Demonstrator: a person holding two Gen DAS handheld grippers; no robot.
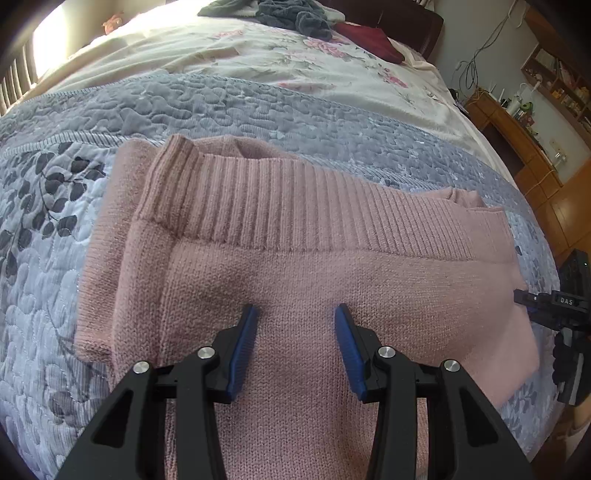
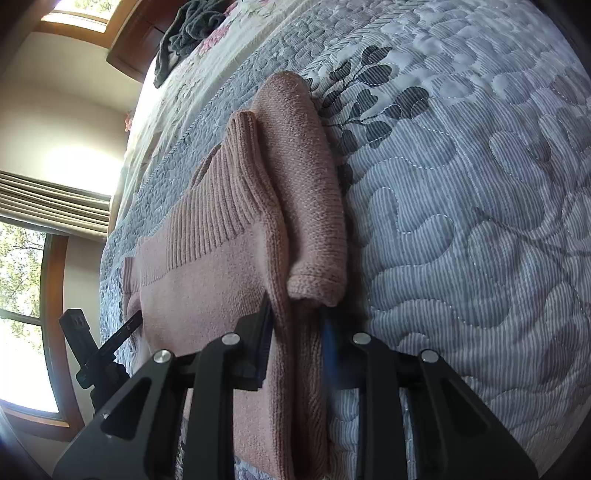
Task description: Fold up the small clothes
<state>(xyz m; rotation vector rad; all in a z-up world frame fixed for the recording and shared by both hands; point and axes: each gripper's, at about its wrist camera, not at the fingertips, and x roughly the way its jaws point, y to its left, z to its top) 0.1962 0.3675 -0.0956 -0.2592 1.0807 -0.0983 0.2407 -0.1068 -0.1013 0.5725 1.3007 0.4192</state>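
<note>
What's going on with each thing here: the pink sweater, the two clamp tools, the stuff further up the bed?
pink sweater: partly folded, lying flat on the quilt, sleeve tucked along one side.
left gripper: open, over the sweater, holding nothing.
right gripper: fingers astride the sweater's folded edge, grip unclear.
quilt: spread over the bed.
grey clothes: crumpled heap, unfolded.
dark red cloth: lying loose.

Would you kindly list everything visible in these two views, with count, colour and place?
Sweater: one, pink knit, partly folded on the quilt.
Quilt: one, blue-grey with leaf print, covering the near bed.
Floral sheet: one, pale with pink flowers, beyond the quilt.
Dark clothes: a grey-blue heap, far end of the bed.
Red cloth: one, dark red, far right of the bed.
Wooden shelves: brown, right of the bed.
Left gripper: black with blue pads, open above the sweater.
Right gripper: black, around the sweater's edge.
</note>
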